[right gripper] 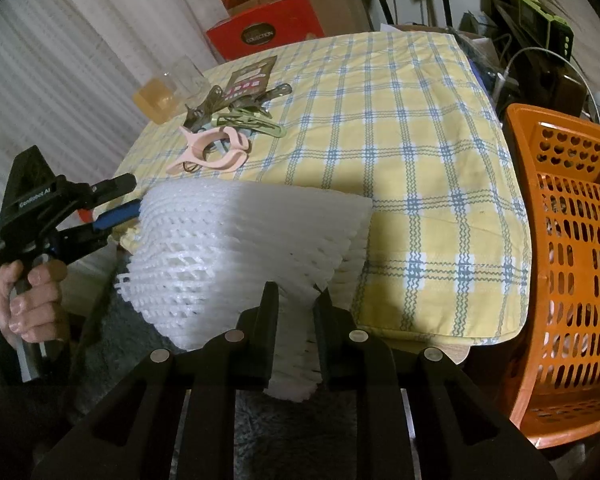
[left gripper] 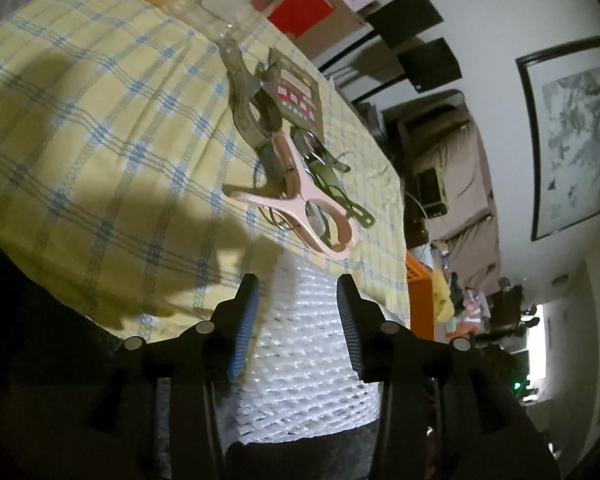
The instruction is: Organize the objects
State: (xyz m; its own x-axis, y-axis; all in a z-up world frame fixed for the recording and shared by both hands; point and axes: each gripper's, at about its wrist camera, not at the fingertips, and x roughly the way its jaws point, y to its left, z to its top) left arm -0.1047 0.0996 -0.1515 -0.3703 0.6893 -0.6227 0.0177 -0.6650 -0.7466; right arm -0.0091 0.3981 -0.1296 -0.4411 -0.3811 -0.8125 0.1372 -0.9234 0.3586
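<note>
The right gripper (right gripper: 296, 300) was clamped on the near edge of a stack of white foam net sleeves (right gripper: 244, 248), low in the middle of its own view, its black fingers pinching the soft layers so the pile could not slide off the table's front. The stack hung partly over that edge, above a grey fuzzy fabric (right gripper: 292, 420), which is likely why it was being held at all.

At the left of that view a hand (right gripper: 28, 300) held the left gripper (right gripper: 130, 198), its blue-padded fingers apart at the stack's left end. In the left wrist view the stack (left gripper: 308, 340) lay between the pads (left gripper: 246, 320) with a gap showing on either side, so it looked ready to take a hold, not gripping.

The foam was springy, open-meshed and diamond-patterned, easily crushed. The table wore a yellow cloth with blue check (right gripper: 400, 128), slightly rumpled. Towards the upper left of the right wrist view lay a loose heap of clips: a pink plastic clothes peg (right gripper: 212, 152), smooth and curved, with olive-green hair clips (right gripper: 248, 122) beside it. An orange perforated plastic basket (right gripper: 564, 280) stood at the right, probably where things were to go.
</note>
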